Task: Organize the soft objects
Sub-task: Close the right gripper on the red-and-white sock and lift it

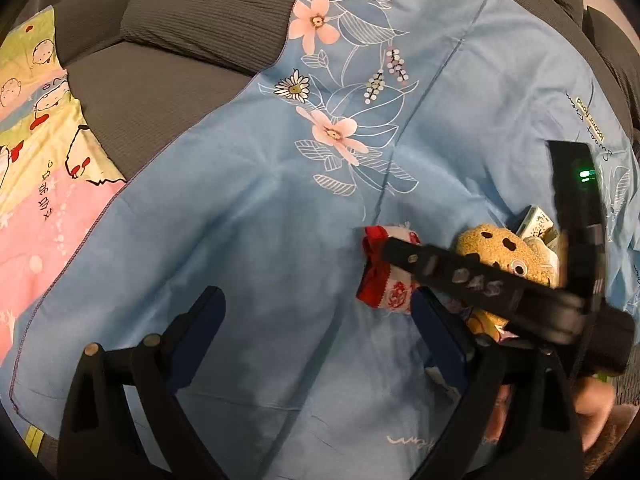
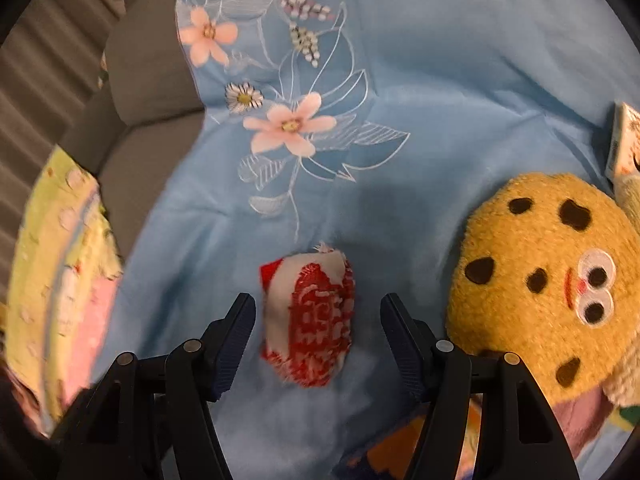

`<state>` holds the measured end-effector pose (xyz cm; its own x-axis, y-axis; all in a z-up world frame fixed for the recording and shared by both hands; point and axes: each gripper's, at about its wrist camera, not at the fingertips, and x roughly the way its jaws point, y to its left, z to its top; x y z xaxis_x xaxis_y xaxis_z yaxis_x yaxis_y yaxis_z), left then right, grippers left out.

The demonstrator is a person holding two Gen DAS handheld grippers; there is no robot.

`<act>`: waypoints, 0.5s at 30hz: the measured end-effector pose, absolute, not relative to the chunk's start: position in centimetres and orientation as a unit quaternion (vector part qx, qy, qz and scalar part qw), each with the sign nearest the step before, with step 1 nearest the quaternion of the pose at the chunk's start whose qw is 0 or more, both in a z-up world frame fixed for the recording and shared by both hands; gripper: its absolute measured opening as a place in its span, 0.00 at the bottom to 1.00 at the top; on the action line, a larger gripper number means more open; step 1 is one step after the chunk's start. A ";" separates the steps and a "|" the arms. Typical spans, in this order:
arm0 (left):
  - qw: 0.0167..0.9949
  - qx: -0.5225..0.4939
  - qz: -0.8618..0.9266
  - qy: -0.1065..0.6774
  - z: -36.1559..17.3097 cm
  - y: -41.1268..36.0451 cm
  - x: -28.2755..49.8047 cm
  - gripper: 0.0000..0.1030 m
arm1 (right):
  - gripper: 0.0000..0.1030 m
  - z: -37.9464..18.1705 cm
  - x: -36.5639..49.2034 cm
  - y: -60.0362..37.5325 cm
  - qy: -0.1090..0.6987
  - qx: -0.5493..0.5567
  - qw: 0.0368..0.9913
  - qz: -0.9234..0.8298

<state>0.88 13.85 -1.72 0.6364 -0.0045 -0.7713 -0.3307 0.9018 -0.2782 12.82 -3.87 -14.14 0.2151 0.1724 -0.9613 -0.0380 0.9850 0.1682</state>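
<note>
A small red-and-white fabric pouch lies on the blue floral sheet. My right gripper is open with its fingers on either side of the pouch, apart from it. A tan cookie plush with googly eyes lies just right of it. In the left wrist view the pouch and the plush show behind the right gripper's body. My left gripper is open and empty over bare sheet.
A small printed box lies beyond the plush. A yellow-pink cartoon cloth lies at the left. Grey sofa cushions stand behind the sheet. Colourful items lie under the right gripper's right finger.
</note>
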 end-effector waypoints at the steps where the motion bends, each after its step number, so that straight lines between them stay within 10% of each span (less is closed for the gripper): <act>1: 0.881 -0.200 0.093 0.418 -1.8 13.8 0.9 0.89 | 0.65 -14.6 13.0 -3.8 0.624 0.055 0.776 0.070; 5: 0.880 -0.201 0.088 0.422 -1.9 13.7 0.8 0.89 | 0.62 -15.4 13.1 -4.2 0.621 0.060 0.779 0.072; 7: 0.879 -0.203 0.086 0.424 -1.9 13.6 0.7 0.88 | 0.40 -15.3 13.0 -4.1 0.614 0.057 0.783 0.080; 15: 0.884 -0.211 0.068 0.412 -1.2 12.7 0.7 0.80 | 0.36 -11.5 11.7 -5.9 0.581 0.109 0.802 0.090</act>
<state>0.66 12.66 -1.16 0.6508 -0.0529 -0.7574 -0.2947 0.9017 -0.3162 11.72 -5.93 -11.49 0.3100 0.2708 -0.9114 -0.0166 0.9600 0.2796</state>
